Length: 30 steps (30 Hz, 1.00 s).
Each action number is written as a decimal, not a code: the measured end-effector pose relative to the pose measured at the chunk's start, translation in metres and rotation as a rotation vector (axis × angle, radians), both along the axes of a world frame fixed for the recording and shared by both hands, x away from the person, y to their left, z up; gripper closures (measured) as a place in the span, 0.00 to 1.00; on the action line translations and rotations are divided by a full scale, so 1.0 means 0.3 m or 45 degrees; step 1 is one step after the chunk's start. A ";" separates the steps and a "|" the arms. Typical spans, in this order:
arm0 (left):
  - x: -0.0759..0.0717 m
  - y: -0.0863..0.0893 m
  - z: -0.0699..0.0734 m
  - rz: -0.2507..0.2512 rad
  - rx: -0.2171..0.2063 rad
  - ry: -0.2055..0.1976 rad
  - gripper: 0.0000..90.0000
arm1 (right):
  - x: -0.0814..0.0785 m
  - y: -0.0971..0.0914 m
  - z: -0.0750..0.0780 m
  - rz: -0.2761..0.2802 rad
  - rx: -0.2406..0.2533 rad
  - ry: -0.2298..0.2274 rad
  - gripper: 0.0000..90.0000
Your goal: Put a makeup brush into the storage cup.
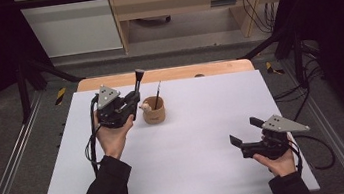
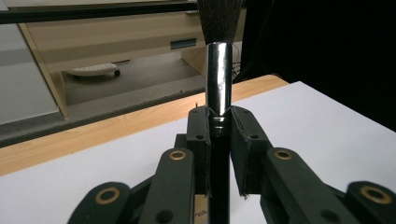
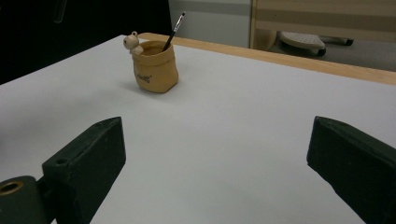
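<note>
White table (image 1: 191, 145), wooden edge (image 1: 167, 74), wooden shelving (image 1: 183, 4), dark cables (image 1: 257, 10)

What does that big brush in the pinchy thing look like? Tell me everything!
The brush has a black handle, a shiny silver metal collar and a tuft of dark, soft-looking bristles on top. It stands nearly upright, bristles up, clamped by its handle in the left gripper, whose black fingers press on it from both sides. It is held above the white table, just left of the small tan pot, touching nothing else.
</note>
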State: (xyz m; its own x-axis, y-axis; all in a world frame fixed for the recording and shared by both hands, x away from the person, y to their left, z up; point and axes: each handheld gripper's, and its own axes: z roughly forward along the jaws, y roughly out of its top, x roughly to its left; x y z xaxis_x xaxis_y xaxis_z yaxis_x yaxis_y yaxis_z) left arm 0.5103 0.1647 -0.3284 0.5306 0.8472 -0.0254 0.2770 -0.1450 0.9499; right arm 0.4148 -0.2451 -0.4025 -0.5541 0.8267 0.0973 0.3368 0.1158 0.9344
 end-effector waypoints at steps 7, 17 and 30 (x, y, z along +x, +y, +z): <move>0.029 -0.025 0.006 -0.001 0.011 -0.009 0.87 | 0.000 -0.001 0.000 0.001 0.000 0.002 0.06; 0.085 -0.067 0.004 0.004 0.026 -0.016 0.87 | 0.000 -0.007 0.001 0.001 0.002 -0.002 0.06; 0.144 -0.093 -0.006 0.024 0.018 -0.012 0.87 | 0.000 -0.011 0.003 -0.004 0.009 0.000 0.06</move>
